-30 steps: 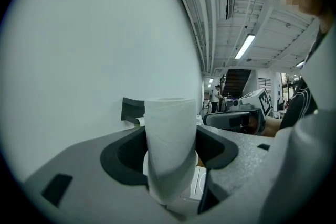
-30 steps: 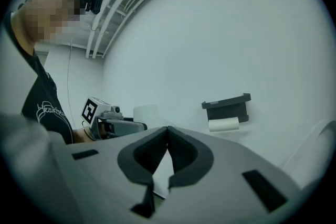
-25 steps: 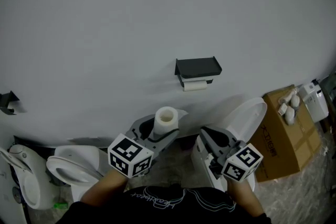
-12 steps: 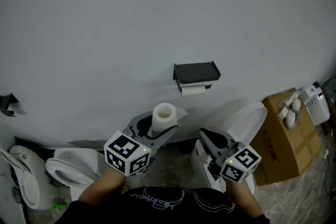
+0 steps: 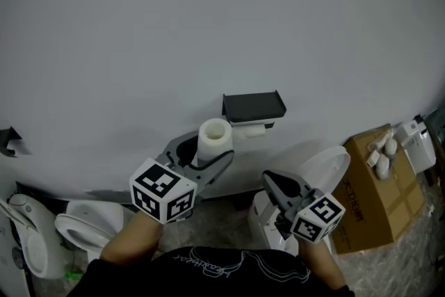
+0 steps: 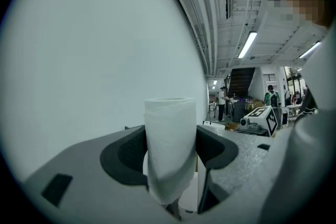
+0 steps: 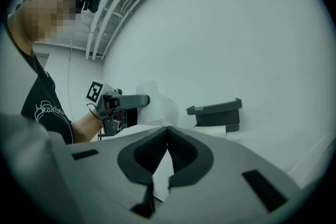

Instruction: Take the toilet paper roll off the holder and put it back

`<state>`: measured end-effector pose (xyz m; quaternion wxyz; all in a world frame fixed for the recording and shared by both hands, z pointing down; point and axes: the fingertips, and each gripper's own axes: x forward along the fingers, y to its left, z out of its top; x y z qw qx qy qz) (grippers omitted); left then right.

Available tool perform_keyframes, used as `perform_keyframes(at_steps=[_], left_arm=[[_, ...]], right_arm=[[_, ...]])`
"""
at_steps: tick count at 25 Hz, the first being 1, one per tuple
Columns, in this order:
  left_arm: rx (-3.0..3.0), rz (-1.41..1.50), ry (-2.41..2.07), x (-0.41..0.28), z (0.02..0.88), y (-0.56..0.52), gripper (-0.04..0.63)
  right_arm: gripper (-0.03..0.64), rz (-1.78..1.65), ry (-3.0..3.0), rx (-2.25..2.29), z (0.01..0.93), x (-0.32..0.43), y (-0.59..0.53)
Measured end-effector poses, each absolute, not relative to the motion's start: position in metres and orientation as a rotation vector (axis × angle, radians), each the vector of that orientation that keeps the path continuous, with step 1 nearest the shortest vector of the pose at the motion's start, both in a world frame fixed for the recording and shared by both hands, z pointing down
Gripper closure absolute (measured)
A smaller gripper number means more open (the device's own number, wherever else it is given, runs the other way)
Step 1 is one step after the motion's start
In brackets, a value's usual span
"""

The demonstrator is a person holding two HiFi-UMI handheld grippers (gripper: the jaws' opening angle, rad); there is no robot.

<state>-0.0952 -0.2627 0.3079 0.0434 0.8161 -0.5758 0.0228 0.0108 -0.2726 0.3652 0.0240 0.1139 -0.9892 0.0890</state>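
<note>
A white toilet paper roll [image 5: 214, 138] stands upright between the jaws of my left gripper [image 5: 206, 151], which is shut on it. The roll is held just left of and slightly below the black wall holder [image 5: 253, 106]. A white strip of paper [image 5: 256, 129] shows under the holder's shelf. In the left gripper view the roll [image 6: 170, 144] fills the gap between the pads. My right gripper [image 5: 277, 186] hangs lower right of the holder, shut and empty; its tips [image 7: 168, 131] meet. In its view the roll [image 7: 159, 100] and the holder [image 7: 216, 112] appear ahead.
A plain grey wall [image 5: 208, 24] carries the holder. A white toilet [image 5: 323, 167] sits below right, another toilet [image 5: 83, 225] below left. A cardboard box [image 5: 375, 188] with white items on top stands at the right.
My left gripper has lifted the roll upward, closer to the holder's left end. The right gripper has barely moved.
</note>
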Motion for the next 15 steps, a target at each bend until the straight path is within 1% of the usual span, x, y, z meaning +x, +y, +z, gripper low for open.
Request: perform_keyframes(at_steps=[9, 15], left_arm=[[2.624, 0.073, -1.825, -0.083, 0.244, -0.311, 0.318], [2.639, 0.060, -1.842, -0.078, 0.227, -0.348, 0.318]], right_arm=[[0.614, 0.220, -3.064, 0.351, 0.361, 0.019, -0.300], [0.614, 0.225, -3.058, 0.371, 0.363, 0.027, -0.323]])
